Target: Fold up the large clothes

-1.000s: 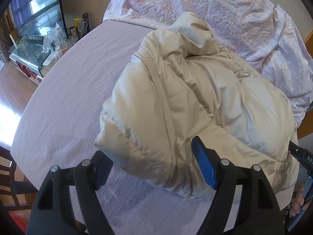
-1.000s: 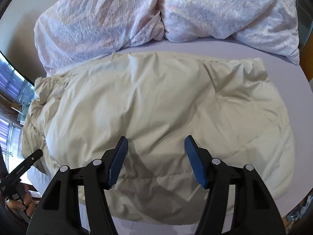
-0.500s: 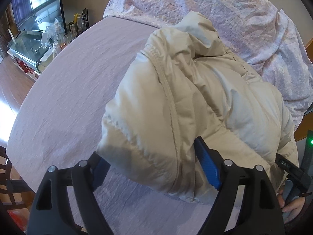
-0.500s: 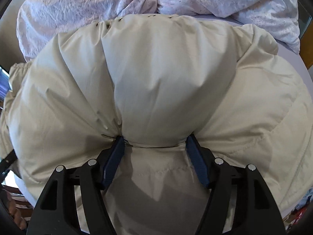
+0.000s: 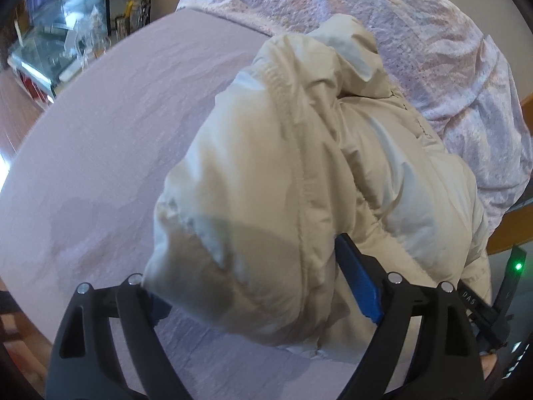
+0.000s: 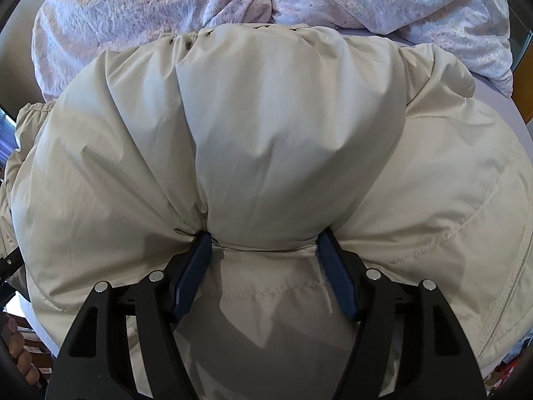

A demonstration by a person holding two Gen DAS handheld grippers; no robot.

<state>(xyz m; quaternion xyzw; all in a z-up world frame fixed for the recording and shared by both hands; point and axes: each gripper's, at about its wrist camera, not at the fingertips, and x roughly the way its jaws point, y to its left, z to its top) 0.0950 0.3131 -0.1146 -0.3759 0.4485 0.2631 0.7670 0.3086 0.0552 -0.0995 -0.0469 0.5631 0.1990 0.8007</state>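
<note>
A cream puffy jacket (image 5: 299, 166) lies bunched on the lavender bed sheet (image 5: 100, 166). My left gripper (image 5: 253, 266) points down at the jacket's near corner. Its jaws are opening, and the padded corner bulges between them and covers the left fingertip. The right pad (image 5: 359, 280) rests beside the fabric without a visible pinch. In the right wrist view the jacket (image 6: 283, 133) fills the frame. My right gripper (image 6: 263, 233) is pushed down into it with its jaws wide. A fat roll of padding swells up between the blue pads (image 6: 196, 260).
A crumpled pink-white duvet (image 6: 166, 10) lies behind the jacket. A glass cabinet (image 5: 43, 53) with small items stands beyond the bed's far left edge. A wooden frame (image 5: 513, 230) shows at the right. A hand's fingers (image 6: 16, 350) show at the lower left.
My right gripper has sunk from above the flat jacket into it, so padding now bulges between its jaws. My left gripper's jaws have widened and more of the jacket corner sits between them.
</note>
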